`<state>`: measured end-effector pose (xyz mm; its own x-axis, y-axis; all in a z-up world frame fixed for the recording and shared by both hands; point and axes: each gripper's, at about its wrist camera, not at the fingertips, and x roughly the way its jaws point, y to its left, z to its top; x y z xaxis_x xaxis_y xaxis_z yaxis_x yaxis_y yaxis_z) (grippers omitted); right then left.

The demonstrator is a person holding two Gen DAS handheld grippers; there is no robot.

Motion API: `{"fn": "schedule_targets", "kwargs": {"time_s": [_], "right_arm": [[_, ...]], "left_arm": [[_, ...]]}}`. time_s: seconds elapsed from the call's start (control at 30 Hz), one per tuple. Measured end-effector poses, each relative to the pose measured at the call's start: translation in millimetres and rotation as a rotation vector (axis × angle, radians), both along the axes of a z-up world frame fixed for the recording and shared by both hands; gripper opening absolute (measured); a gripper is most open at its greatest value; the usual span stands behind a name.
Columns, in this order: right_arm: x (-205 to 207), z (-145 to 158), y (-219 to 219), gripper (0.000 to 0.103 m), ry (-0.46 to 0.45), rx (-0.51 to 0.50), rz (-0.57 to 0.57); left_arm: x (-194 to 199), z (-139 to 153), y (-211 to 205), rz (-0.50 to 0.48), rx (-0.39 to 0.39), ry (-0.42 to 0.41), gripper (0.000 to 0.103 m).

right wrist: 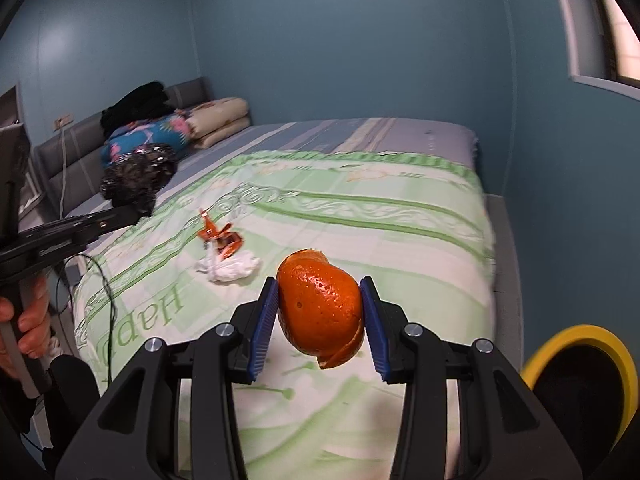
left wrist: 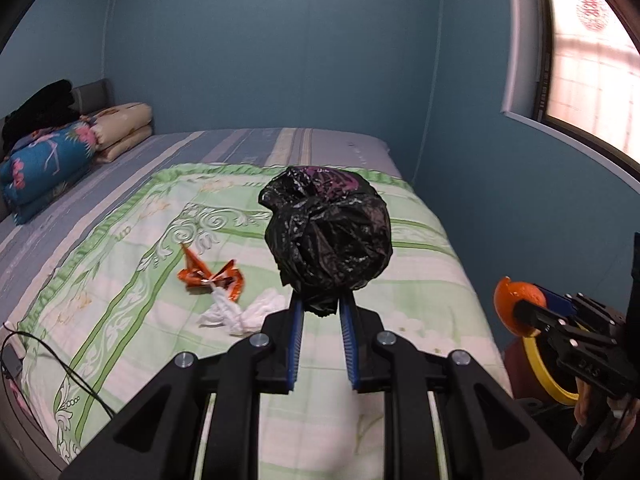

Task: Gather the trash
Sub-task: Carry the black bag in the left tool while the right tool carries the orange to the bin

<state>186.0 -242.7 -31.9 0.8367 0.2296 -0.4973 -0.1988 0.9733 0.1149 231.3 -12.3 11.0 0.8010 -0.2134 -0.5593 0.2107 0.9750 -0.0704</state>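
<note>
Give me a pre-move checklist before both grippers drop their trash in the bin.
1. Left gripper clamped on the black plastic bag: ok.
2. Right gripper clamped on the orange peel: ok.
3. Yellow-rimmed bin in sight, beside the bed's near right corner: ok.
4. Bin mouth unobstructed: cannot tell, only partly in view.
5. Bed cleared: not ok; the orange wrapper and white tissue lie on the green quilt.
6. Black cable clear of both grippers: ok.

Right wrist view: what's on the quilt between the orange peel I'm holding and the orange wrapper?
Only the crumpled white tissue, touching the orange wrapper; quilt is otherwise bare up to the orange peel. Right wrist view shows it.
</note>
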Motion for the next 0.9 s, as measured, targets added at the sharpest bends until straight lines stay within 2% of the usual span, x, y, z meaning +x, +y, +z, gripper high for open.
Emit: {"fn": "schedule_targets", "kwargs": {"time_s": [0.33,0.6,0.9], "right_arm": [[-44,11,-83,0.039,-0.056,0.044,-0.163],[-75,14,-132,0.039,-0.093,0.063,-0.272],[-102,11,-173,0.039,-0.101,0.071,-0.362]], "left_arm": [[-31,21,-71,-0.162,0.013,-0.058,0.017],[-49,30,-128,-0.273,0.03,-0.111,0.017],[-60,32,-186,-0.391,0.036,-0.128,0.017]]}}
